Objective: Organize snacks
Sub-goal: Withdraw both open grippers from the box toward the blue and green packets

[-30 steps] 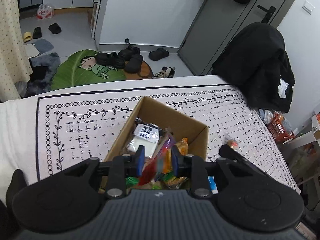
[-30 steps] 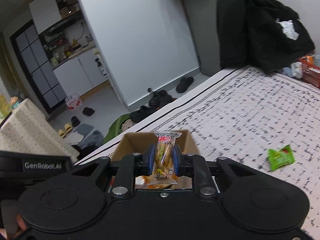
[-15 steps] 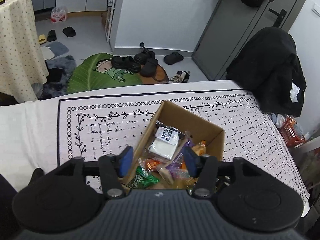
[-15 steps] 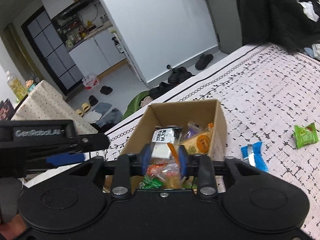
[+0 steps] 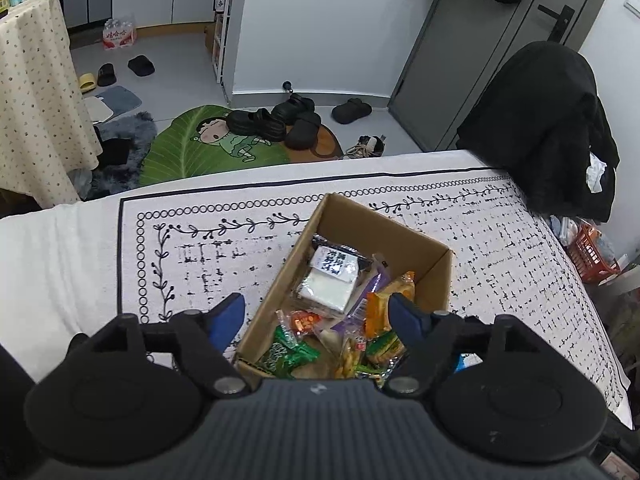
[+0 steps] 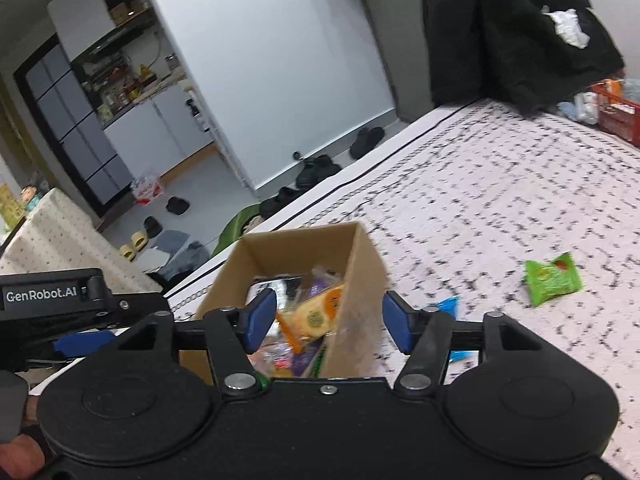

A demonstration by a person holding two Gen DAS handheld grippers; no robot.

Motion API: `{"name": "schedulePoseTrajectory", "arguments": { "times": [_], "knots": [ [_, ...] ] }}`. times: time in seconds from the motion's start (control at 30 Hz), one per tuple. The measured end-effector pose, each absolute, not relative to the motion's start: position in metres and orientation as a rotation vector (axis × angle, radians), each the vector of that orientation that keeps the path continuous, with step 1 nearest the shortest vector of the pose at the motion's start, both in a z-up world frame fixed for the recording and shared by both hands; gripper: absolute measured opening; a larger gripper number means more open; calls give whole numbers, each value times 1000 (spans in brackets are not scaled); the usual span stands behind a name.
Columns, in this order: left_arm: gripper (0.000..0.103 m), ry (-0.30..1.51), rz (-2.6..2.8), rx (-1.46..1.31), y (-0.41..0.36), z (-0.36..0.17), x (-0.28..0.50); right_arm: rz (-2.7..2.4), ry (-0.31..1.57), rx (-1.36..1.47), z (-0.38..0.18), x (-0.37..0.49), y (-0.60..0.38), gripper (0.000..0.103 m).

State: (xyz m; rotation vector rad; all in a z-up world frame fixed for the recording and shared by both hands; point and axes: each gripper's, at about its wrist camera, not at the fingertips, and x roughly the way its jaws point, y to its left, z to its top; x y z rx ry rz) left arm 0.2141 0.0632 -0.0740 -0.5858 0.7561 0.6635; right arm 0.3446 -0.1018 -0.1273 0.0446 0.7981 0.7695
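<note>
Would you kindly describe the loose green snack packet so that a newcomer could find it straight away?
Start at the white black-patterned cloth covering the table, then find the open brown cardboard box of snacks. To the right of the box, in the right wrist view, the small green snack packet lies flat on the cloth, alone. The nearer blue packet sits beside the box; only this one is bright green with a red mark.

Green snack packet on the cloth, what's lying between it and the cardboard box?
In the right wrist view, a blue packet lies on the patterned cloth between the green snack packet and the cardboard box, partly hidden behind the right gripper.
</note>
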Motion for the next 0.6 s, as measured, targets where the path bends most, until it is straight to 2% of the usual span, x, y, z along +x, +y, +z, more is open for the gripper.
{"name": "schedulePoseTrajectory", "arguments": {
  "times": [0.27, 0.6],
  "knots": [
    [79, 763, 595, -575, 48, -82, 239, 673, 805, 91, -135, 365, -135, 65],
    [80, 784, 467, -540, 13, -90, 288, 575, 809, 162, -143, 387, -174, 76]
  ]
}}
